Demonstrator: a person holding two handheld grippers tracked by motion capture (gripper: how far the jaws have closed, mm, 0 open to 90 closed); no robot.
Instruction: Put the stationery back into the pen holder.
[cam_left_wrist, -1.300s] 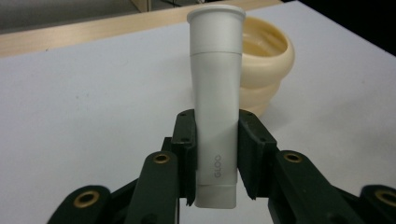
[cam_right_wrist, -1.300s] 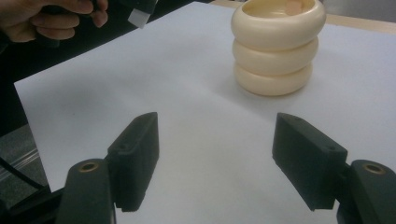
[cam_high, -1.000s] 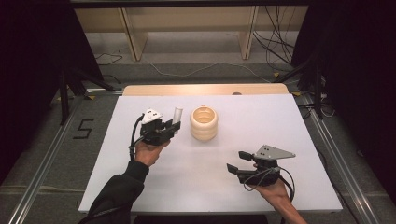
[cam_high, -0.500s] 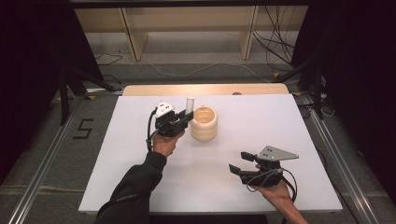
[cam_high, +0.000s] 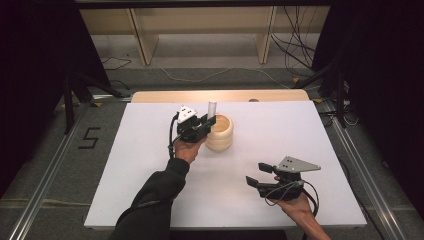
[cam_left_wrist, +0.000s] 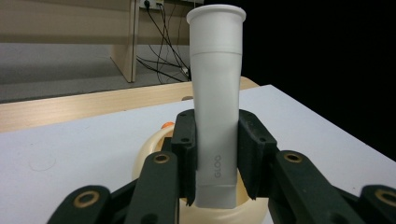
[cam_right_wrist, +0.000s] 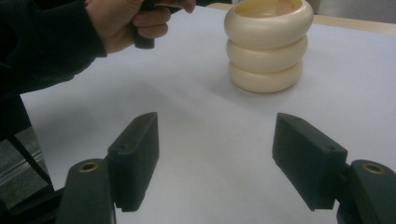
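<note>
Your left gripper clamps the upright white plastic tube over the cream ribbed wooden holder; lowering it in remains. Your right gripper, nearer you, gapes empty.

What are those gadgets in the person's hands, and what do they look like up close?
Each is a black two-jaw gripper. The left gripper carries a white plate, the right gripper a grey three-cornered plate; both trail black cables. Brass-coloured rivets dot the jaw links. The left arm wears a dark sleeve.

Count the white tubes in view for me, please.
1. The white tube stands upright, clamped in the left gripper, right at the cream ribbed holder. Something orange shows inside the holder; whatever else it holds is hidden.
</note>
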